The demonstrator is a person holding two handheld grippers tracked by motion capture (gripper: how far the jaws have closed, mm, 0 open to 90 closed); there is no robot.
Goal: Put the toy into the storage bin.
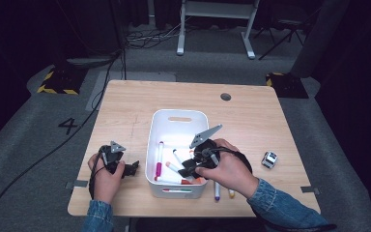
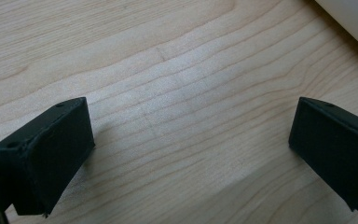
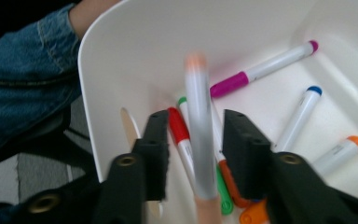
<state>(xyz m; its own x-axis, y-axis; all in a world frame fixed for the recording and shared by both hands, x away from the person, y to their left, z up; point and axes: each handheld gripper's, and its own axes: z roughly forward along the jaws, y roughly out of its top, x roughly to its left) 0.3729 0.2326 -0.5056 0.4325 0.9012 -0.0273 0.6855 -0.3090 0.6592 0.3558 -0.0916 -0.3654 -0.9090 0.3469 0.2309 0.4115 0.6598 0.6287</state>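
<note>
A person's right gripper [image 3: 193,154] hangs over the near end of a white plastic bin [image 1: 157,126] on a wooden worktop [image 1: 251,121], its jaws parted, with a blurred marker with a pale orange cap [image 3: 199,135] between them, seemingly clear of the pads. On the bin's floor lie a magenta-capped marker [image 3: 261,69], a blue-capped marker [image 3: 300,116], an orange-capped marker [image 3: 340,151] and a red-capped marker [image 3: 179,133]. The left gripper [image 2: 191,154] rests low over bare worktop left of the bin, jaws wide apart with nothing between them.
</note>
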